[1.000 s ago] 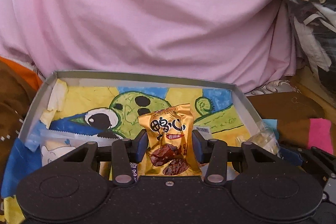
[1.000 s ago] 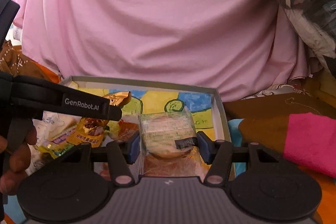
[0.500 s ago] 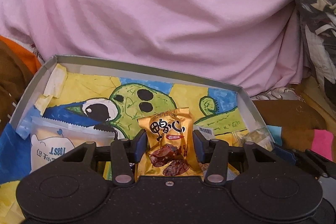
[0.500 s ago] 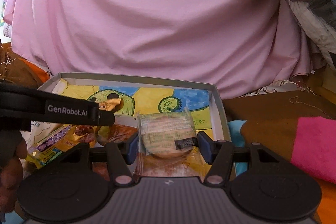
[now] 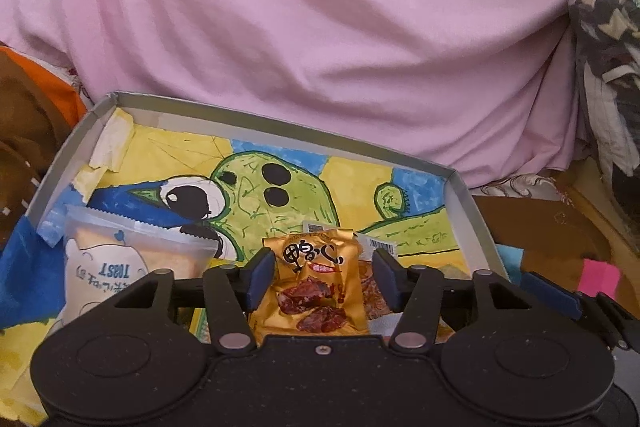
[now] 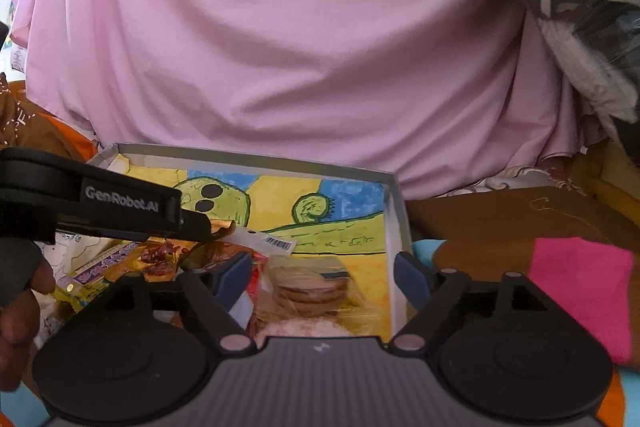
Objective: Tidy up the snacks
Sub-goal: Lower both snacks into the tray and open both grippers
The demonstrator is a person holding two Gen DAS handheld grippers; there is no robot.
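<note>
A grey tray (image 5: 280, 123) lined with a cactus drawing lies in front of me. My left gripper (image 5: 324, 267) stands over its near part, jaws slightly parted around an upright gold snack packet (image 5: 316, 283); a thin gap shows at the right pad. A toast packet (image 5: 120, 259) lies at the tray's left. My right gripper (image 6: 320, 275) is wide open above a clear packet of round biscuits (image 6: 312, 287), which lies blurred on the tray (image 6: 260, 159) floor. The gold packet (image 6: 160, 255) also shows under the left gripper's fingers (image 6: 120, 203).
A big pink cloth (image 5: 320, 27) rises right behind the tray. A magenta cloth (image 6: 580, 287) and brown fabric lie to the right. A hand (image 6: 16, 307) holds the left gripper. Other packets, one yellow and purple (image 6: 104, 263), crowd the tray's left.
My right gripper has opened and the biscuit packet has dropped onto the tray. The left jaws have eased apart a little around the gold packet. Both grippers moved further over the tray.
</note>
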